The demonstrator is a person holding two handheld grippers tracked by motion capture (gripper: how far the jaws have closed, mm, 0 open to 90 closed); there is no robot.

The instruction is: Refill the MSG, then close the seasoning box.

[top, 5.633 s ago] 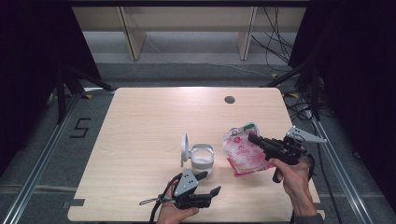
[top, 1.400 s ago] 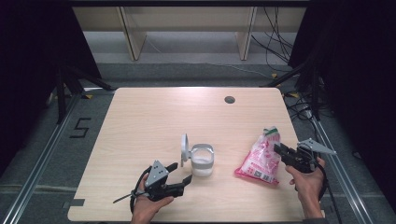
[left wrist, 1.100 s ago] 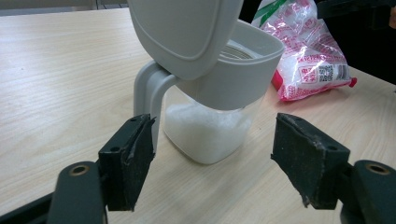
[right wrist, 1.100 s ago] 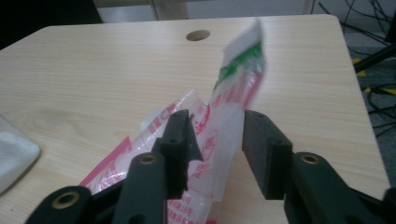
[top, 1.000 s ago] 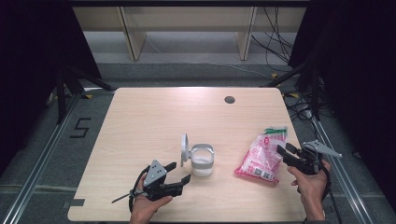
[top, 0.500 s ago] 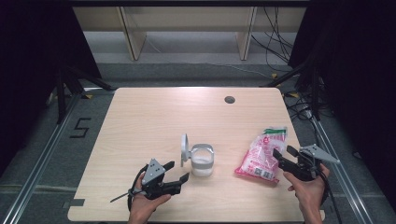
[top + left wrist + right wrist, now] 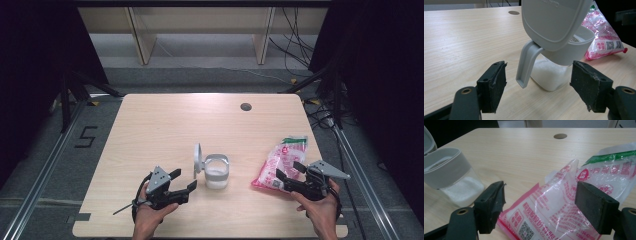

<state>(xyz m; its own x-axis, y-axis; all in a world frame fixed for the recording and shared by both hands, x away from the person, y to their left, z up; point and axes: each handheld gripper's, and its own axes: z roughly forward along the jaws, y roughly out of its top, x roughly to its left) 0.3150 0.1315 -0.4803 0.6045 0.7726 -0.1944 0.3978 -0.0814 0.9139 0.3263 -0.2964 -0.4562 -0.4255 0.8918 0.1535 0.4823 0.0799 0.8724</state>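
A pink and white bag of white grains lies flat at the table's right side. My right gripper sits at its near end, and its jaws have just been opening. In the right gripper view they stand wide, with the bag between them and neither pad pressing on it. A clear container with a grey rim and its flip lid raised stands mid-table, part full of white powder. My left gripper is open just left of it. In the left gripper view the container and its handle are close ahead of the jaws.
The wooden table has a round cable hole at the back right. Its near edge runs just under both hands. Metal rails flank the table on the floor, and shelving legs and cables stand beyond the far edge.
My right gripper's jaws have spread apart off the bag and the hand has drawn back toward the near edge. The bag has settled flat on the table. The left gripper has barely moved.
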